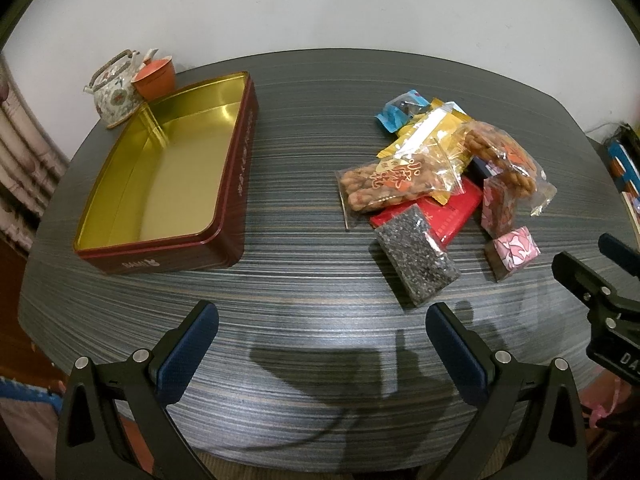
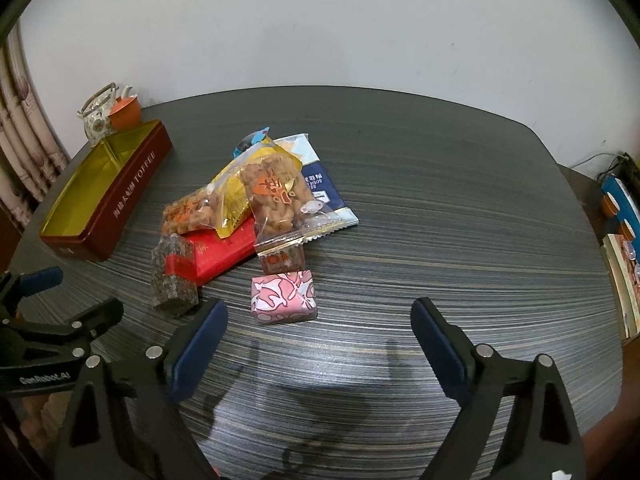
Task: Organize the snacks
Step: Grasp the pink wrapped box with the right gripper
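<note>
- Snack pile (image 2: 256, 216): lies on the striped worktop (image 2: 440, 240), well apart from the open toffee tin (image 1: 168, 176), which stands empty at the worktop's left side.
- Pink wrapped block (image 2: 284, 296): sits alone at the near edge of the pile, just ahead of the right hand-held gripper (image 2: 320, 344). It looks light, boxy and fairly stiff; its flat opposite sides should suit a pinch. The glossy wrap may slip under light pressure.
- Dark sesame block (image 1: 416, 260): clear-wrapped, rigid-looking, probably brittle. Grip across the short sides, not the loose film ends.
- Twisted-dough bags (image 1: 384, 188): crinkly film with fragile contents. Take hold at a sealed edge or across the bulk with gentle force; crushing is the risk.
- Red flat packet (image 1: 452, 208): lies under other items. Clear the pile from the top first.
- Right hand-held gripper: jaws stand wide apart with nothing between them, pitched steeply down towards the worktop, short of the pink block.
- Left hand-held gripper (image 1: 320, 344): jaws likewise apart and empty, pitched steeply down above bare worktop between tin and pile.
- Teapot (image 1: 116, 92) and orange cup (image 1: 154, 78): stand just behind the tin; keep carry paths clear of them.
</note>
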`<state>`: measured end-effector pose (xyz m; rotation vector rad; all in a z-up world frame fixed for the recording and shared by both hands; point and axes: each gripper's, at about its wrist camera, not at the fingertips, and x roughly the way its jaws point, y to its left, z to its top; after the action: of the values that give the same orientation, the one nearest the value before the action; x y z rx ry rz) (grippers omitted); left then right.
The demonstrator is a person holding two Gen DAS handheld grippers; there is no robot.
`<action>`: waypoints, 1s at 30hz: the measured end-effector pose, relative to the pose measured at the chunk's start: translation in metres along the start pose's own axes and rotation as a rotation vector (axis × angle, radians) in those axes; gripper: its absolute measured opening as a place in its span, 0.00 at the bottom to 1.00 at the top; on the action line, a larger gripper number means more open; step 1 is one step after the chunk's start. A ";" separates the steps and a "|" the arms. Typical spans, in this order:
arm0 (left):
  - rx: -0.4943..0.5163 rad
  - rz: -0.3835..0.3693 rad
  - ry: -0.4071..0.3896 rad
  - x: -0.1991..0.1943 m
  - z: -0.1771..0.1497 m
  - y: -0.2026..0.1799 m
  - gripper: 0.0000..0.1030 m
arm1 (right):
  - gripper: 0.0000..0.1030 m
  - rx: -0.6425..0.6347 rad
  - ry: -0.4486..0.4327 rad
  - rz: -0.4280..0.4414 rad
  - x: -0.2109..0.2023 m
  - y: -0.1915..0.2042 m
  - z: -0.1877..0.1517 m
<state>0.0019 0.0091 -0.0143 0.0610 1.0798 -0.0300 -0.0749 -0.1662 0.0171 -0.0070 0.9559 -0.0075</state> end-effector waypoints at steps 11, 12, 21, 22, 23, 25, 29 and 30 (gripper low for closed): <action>-0.007 -0.020 0.010 0.008 0.003 0.007 1.00 | 0.79 -0.023 0.026 0.028 0.022 0.007 -0.005; -0.007 -0.021 0.011 0.008 0.004 0.007 1.00 | 0.79 -0.028 0.029 0.032 0.024 0.009 -0.005; -0.014 -0.024 0.019 0.013 0.006 0.010 1.00 | 0.75 -0.056 0.066 0.036 0.053 0.014 0.000; -0.014 -0.023 0.022 0.014 0.006 0.009 1.00 | 0.75 -0.056 0.068 0.038 0.055 0.014 0.001; -0.013 -0.024 0.024 0.015 0.006 0.009 1.00 | 0.71 -0.057 0.068 0.037 0.056 0.014 0.001; -0.010 -0.023 0.027 0.017 0.007 0.008 1.00 | 0.64 -0.056 0.073 0.048 0.060 0.015 0.002; -0.007 -0.022 0.034 0.020 0.008 0.006 1.00 | 0.55 -0.051 0.084 0.074 0.065 0.017 0.003; -0.006 -0.021 0.035 0.021 0.008 0.006 1.00 | 0.54 -0.047 0.087 0.082 0.065 0.017 0.002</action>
<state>0.0190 0.0144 -0.0286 0.0452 1.1160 -0.0450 -0.0357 -0.1500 -0.0352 -0.0111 1.0422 0.0915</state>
